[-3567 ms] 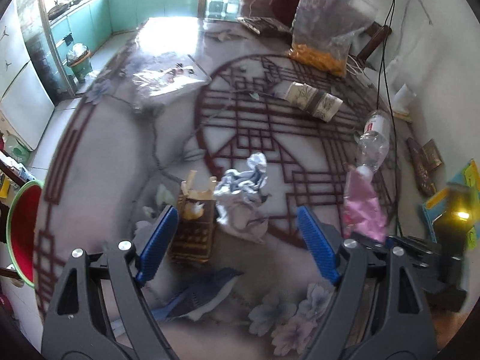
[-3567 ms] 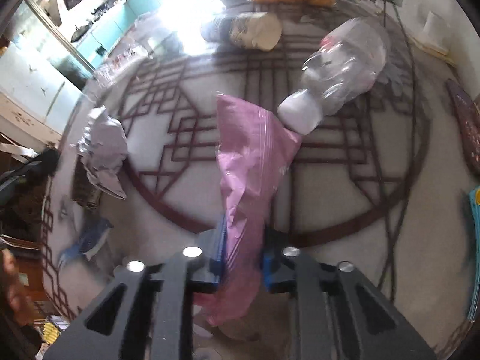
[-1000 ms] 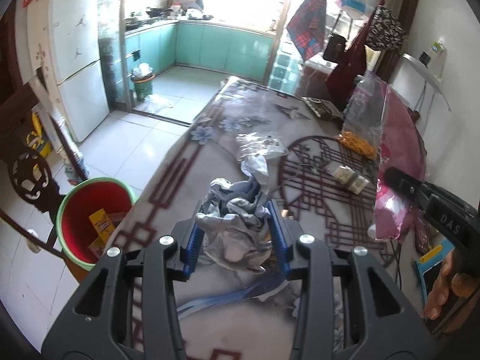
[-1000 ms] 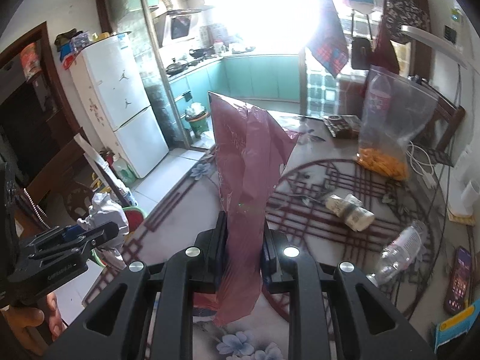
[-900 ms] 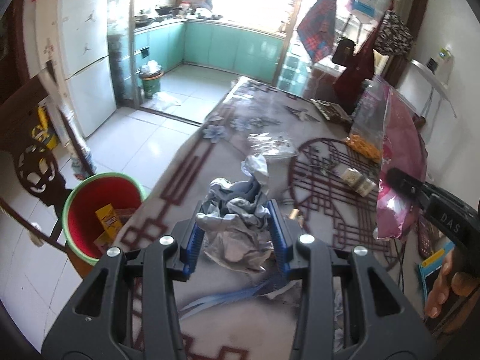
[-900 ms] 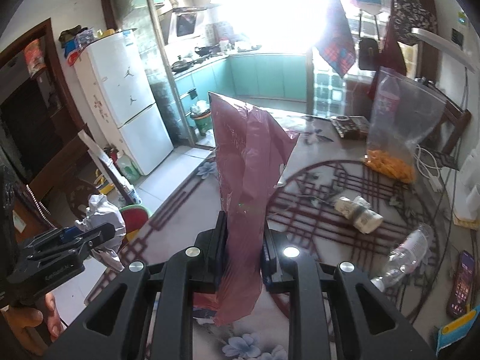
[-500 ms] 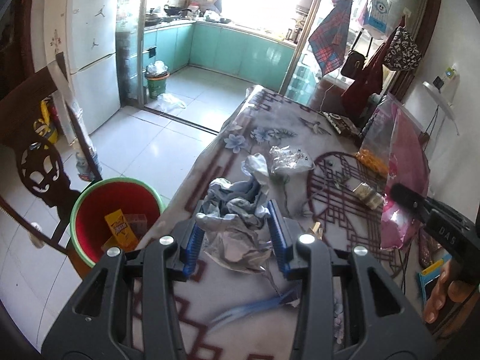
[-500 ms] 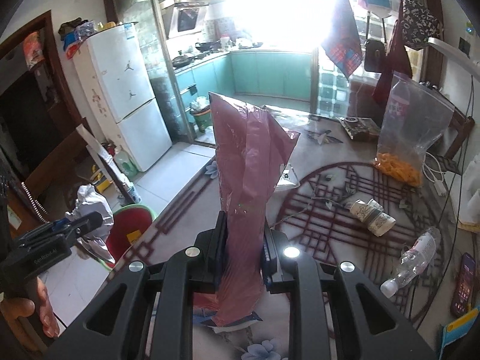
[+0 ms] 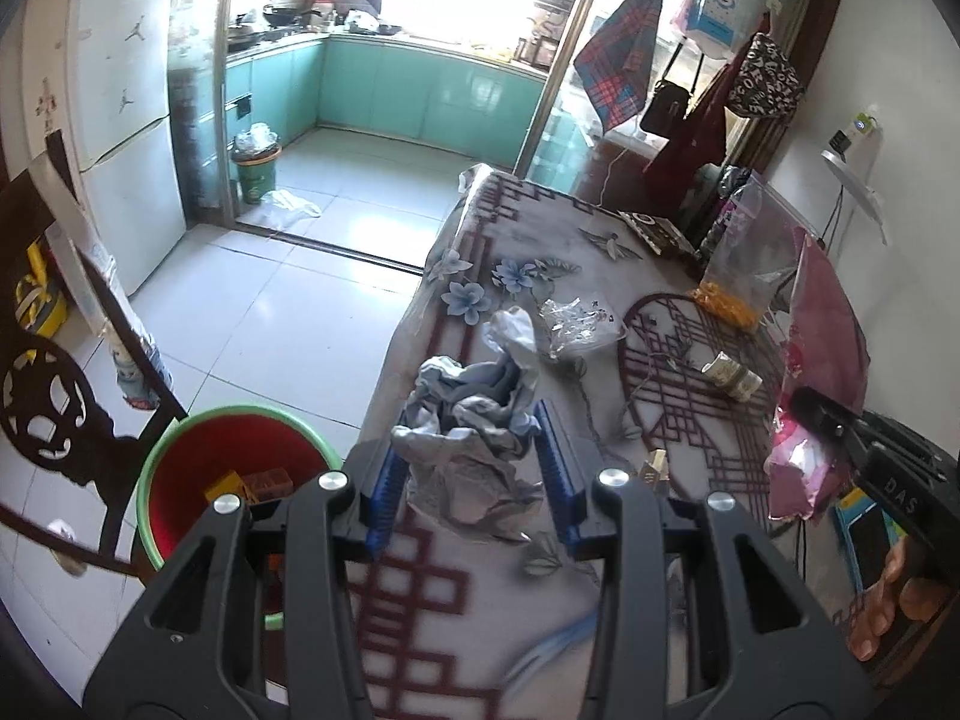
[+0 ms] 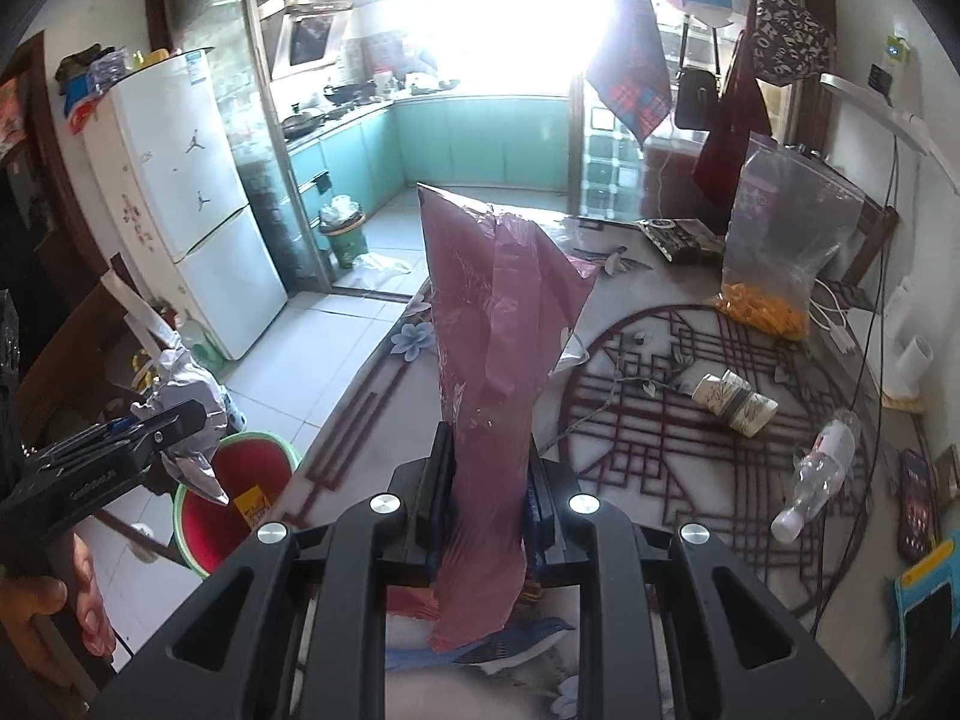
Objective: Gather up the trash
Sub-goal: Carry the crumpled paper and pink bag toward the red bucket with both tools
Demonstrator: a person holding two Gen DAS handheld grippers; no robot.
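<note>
My left gripper (image 9: 474, 474) is shut on a crumpled grey-white paper wad (image 9: 474, 420) and holds it above the table's left edge. It also shows in the right wrist view (image 10: 186, 402), above the bin. A red bin with a green rim (image 9: 180, 480) stands on the floor left of the table and holds a yellow box. My right gripper (image 10: 486, 480) is shut on a pink plastic bag (image 10: 492, 324) held upright over the table; the bag also shows in the left wrist view (image 9: 822, 354).
On the patterned table (image 10: 660, 396) lie a rolled paper cup (image 10: 735, 402), an empty plastic bottle (image 10: 822, 462), a clear crumpled wrapper (image 9: 576, 318), a bag of orange snacks (image 10: 774, 252) and a phone (image 10: 915, 504). A dark wooden chair (image 9: 54, 396) stands by the bin.
Both grippers have risen and pulled back from the table with their loads. The left gripper has drifted left, bringing the bin closer under it.
</note>
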